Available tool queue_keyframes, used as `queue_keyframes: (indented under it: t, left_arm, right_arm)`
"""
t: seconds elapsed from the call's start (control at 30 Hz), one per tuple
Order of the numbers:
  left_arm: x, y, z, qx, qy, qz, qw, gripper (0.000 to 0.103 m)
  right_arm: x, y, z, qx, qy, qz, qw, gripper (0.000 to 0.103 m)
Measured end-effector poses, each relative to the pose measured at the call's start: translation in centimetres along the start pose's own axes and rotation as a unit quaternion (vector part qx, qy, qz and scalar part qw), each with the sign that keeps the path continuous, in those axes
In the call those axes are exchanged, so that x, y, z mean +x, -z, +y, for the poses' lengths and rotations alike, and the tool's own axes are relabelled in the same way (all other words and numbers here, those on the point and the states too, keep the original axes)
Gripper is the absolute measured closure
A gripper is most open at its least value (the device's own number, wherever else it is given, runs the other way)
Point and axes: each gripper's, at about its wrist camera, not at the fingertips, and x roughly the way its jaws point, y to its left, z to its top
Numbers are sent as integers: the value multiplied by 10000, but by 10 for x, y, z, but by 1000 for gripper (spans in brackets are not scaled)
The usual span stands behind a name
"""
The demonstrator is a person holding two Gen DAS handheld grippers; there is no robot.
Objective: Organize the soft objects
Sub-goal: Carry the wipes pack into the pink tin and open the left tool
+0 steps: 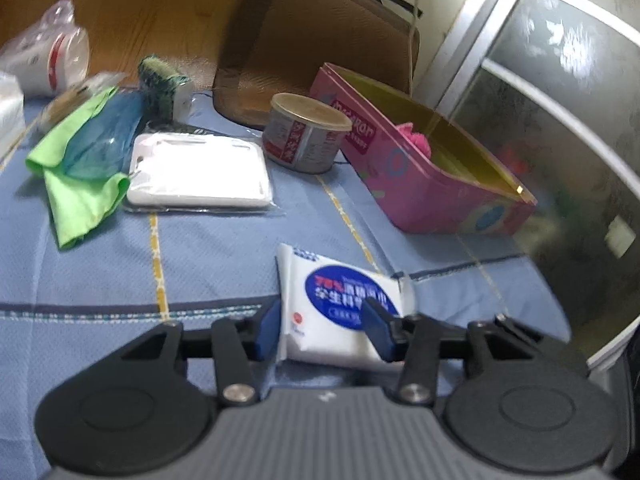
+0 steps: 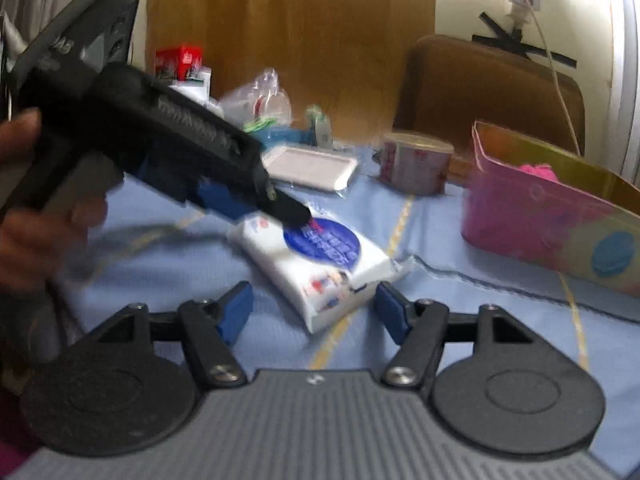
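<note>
On the far left of the left wrist view, a crumpled green cloth (image 1: 80, 196) lies on the blue tabletop (image 1: 200, 264) with a translucent blue bag (image 1: 106, 140) draped over it. Just to its right sits a flat white packet (image 1: 200, 168) in clear wrap, then a short tin can (image 1: 306, 136) standing upright, then an open pink box (image 1: 432, 184) with something pink and fluffy (image 1: 416, 136) inside.

Nearer the camera, the white wipes pack (image 1: 340, 308) with a round blue label sits between the blue pads of the left gripper (image 1: 324, 330) — the jaws are narrow and closed on the pack's two sides. In the right wrist view the same pack (image 2: 316, 260) lies at a slant on the tabletop, the left gripper (image 2: 280, 212) reaching in from the left onto its far end, held by a hand (image 2: 28, 216). The right gripper (image 2: 314, 312) stands wide, its pads either side of the pack's near end — apparently not touching it, though blur makes this uncertain.
</note>
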Motion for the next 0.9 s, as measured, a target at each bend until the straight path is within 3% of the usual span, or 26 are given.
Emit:
queue_keyframes:
  t: [0.03, 0.17, 0.33, 0.57, 0.67, 0.8, 0.9]
  left_arm:
    - [-1, -2, -2, 1, -6, 1, 10000, 61]
    - [-8, -28, -25, 181, 281, -331, 9989, 61]
    - [12, -75, -66, 646, 543, -706, 9939, 59]
    - [80, -112, -97, 755, 187, -708, 9945, 58]
    - [69, -109, -89, 623, 179, -790, 9948, 58]
    - [17, -88, -55, 544, 393, -1224, 9902, 52]
    - [-18, -65, -9, 399, -17, -1388, 9895, 52]
  right_arm:
    - [4, -3, -3, 96, 146, -14, 9998, 51]
    - [-6, -11, -12, 231, 359, -413, 9982, 54]
    - [-29, -39, -37, -200, 1217, -1230, 9847, 54]
    - [12, -63, -127, 541, 1860, -1096, 9749, 53]
    - [25, -67, -139, 602, 2290, -997, 9664, 39]
    - [8, -61, -134, 1005, 2097, -1373, 9628, 39]
    - [-6, -50, -113, 1105, 1663, -1568, 9672, 41]
